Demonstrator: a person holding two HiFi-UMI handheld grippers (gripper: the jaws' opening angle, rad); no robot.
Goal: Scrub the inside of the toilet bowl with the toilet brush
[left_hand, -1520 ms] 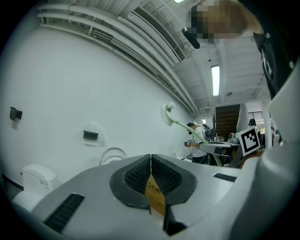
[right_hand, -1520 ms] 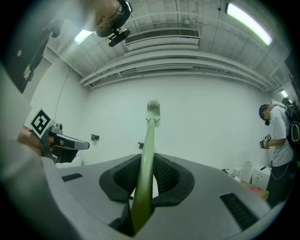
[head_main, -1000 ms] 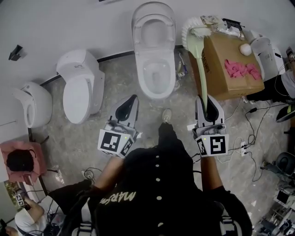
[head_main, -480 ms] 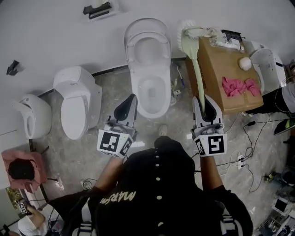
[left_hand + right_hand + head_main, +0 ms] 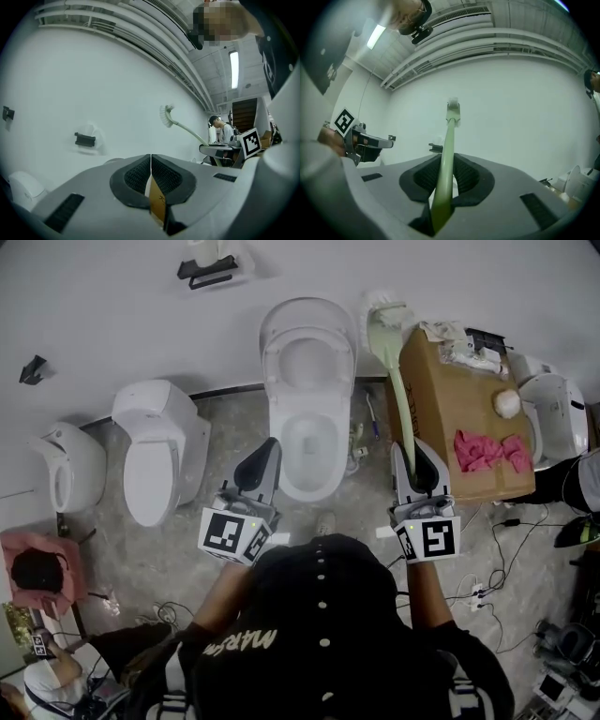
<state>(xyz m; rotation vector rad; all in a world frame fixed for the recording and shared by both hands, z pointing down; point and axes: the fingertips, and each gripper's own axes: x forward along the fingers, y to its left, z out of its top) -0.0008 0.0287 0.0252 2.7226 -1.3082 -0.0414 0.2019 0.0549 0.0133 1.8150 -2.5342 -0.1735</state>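
An open white toilet (image 5: 309, 334) stands against the wall, its bowl (image 5: 309, 442) just ahead of my two grippers. My right gripper (image 5: 417, 468) is shut on the pale green handle of the toilet brush (image 5: 401, 390). The brush points up and away, with its white bristle head (image 5: 387, 310) near the wall, right of the toilet and outside the bowl. In the right gripper view the handle (image 5: 447, 150) runs out between the jaws of the right gripper (image 5: 446, 164). My left gripper (image 5: 259, 468) hangs shut at the bowl's left front. In the left gripper view, the left gripper (image 5: 151, 161) has its pads pressed together.
A closed toilet (image 5: 159, 456) and another white fixture (image 5: 66, 465) stand to the left. A cardboard box (image 5: 464, 427) with a pink cloth (image 5: 487, 448) and a white ball (image 5: 507, 403) sits close on the right. Cables lie on the floor at the right. A person crouches at the bottom left.
The toilet and the box have slid lower in the head view as the view shifted. Both grippers keep the same pose, and the brush stays raised in the right one.
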